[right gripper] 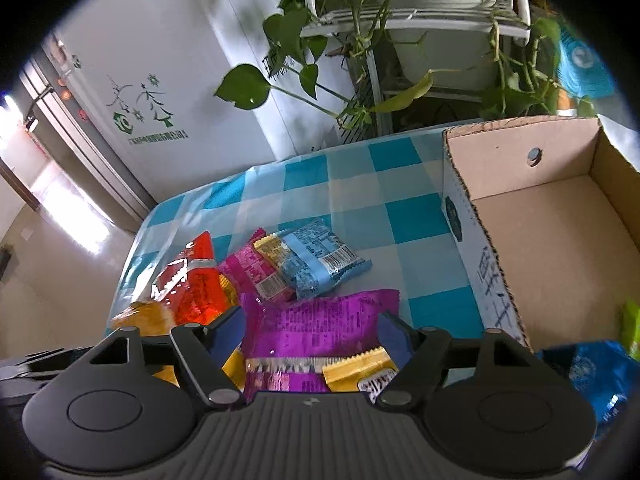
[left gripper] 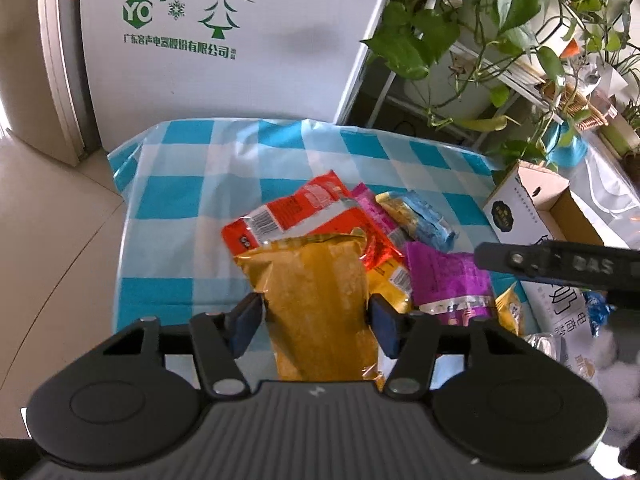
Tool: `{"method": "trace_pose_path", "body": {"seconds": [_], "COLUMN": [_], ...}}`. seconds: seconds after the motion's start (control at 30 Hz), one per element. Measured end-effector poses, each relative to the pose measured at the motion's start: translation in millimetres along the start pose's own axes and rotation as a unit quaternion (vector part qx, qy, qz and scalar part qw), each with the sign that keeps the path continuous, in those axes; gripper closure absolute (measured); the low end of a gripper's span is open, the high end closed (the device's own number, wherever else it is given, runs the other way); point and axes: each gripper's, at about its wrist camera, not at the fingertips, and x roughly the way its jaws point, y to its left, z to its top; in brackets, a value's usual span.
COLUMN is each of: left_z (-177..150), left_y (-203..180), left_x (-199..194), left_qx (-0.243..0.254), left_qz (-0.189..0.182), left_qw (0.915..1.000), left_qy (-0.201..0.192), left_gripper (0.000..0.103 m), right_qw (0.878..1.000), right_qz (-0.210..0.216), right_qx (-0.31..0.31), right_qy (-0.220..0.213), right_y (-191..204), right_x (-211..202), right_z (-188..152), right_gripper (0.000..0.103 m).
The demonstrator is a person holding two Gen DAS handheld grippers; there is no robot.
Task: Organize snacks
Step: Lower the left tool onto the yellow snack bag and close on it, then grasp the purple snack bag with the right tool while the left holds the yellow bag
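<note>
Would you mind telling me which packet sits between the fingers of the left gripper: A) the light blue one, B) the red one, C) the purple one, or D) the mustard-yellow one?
D: in the left wrist view the left gripper has its pads against both sides of the mustard-yellow packet.

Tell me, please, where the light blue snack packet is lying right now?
In the right wrist view the light blue packet lies on the checked tablecloth, partly over the pink packet, beyond the purple packet and left of the cardboard box.
</note>
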Motion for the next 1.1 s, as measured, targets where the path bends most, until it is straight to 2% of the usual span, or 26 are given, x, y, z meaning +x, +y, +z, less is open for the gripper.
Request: {"method": "trace_pose_path", "body": {"seconds": [0.17, 0.3, 0.5, 0.67, 0.8, 1.0, 1.1], "left_z": [-1.8, -1.0, 0.2, -0.5, -0.7, -0.2, -1.0], "left_y": [8.4, 17.2, 27.4, 29.2, 28.5, 30.0, 33.6], "left_x": [-1.8, -1.8, -1.7, -1.1, -0.1, 0.5, 5.0], "left_qx": [0.003, -0.008, -0.014, -0.012, -0.017, -0.058, -0.08], "left_qz": [0.002, 0.009, 0.027, 0.025, 0.015, -0.014, -0.009], "left_qw": [1.0, 0.9999, 0.9995, 0.9996, 0.9997, 0.9981, 0.9963], "left_qy": [0.001, 0.001, 0.0, 0.004, 0.011, 0.018, 0.028], "left_gripper": [0.045, 0.043, 0.042, 0.037, 0.03, 0.013, 0.013], "right_qw": [1.0, 0.999, 0.994, 0.984, 0.977, 0.963, 0.956], "right_qz": [-0.01, 0.007, 0.062, 0.107, 0.084, 0.03, 0.021], "right_qx": [0.012, 0.016, -0.004, -0.08, -0.17, -0.256, -0.281], "right_qy": [0.011, 0.044, 0.086, 0.121, 0.102, 0.08, 0.078], "right_y": [-3.4, -2.0, 8.2, 27.3, 41.5, 50.1, 52.1], "right_x": [19.5, 31.4, 25.1, 13.3, -2.3, 1.5, 3.7], "right_z": [1.5, -3.2, -15.7, -32.4, -38.2, -37.6, -38.9], "right_gripper": [0.024, 0.022, 0.019, 0.019, 0.018, 0.016, 0.015]}}
